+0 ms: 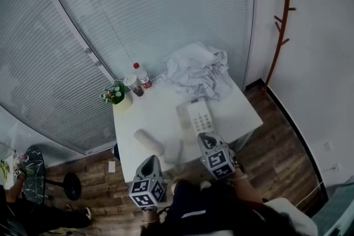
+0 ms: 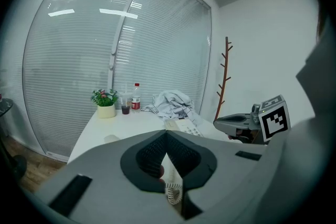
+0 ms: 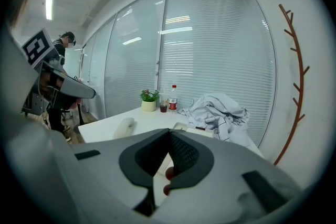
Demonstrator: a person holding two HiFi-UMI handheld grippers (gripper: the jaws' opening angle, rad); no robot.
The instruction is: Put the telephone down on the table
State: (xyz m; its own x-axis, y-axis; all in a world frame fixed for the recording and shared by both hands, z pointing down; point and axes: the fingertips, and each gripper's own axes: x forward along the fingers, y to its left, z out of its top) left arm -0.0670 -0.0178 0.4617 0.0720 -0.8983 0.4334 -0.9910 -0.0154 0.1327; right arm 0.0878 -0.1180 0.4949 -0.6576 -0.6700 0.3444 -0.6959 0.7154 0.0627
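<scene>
The white telephone base [image 1: 199,116] with its keypad lies on the white table [image 1: 160,110], in front of a heap of cloth. Its handset [image 1: 149,142] rests flat on the table to the left, and the coiled cord [image 1: 180,151] runs near the front edge. My left gripper [image 1: 150,160] hovers at the front edge just short of the handset, jaws closed tip to tip and empty; the cord [image 2: 173,191] shows below them. My right gripper [image 1: 206,138] hangs by the near end of the base [image 3: 197,130], shut and holding nothing.
A crumpled white cloth [image 1: 196,72] covers the far right of the table. A red-capped bottle [image 1: 142,75], a cup [image 1: 134,85] and a potted plant [image 1: 117,94] stand at the far left corner. A coat rack [image 1: 279,19] rises at the right wall; blinds behind.
</scene>
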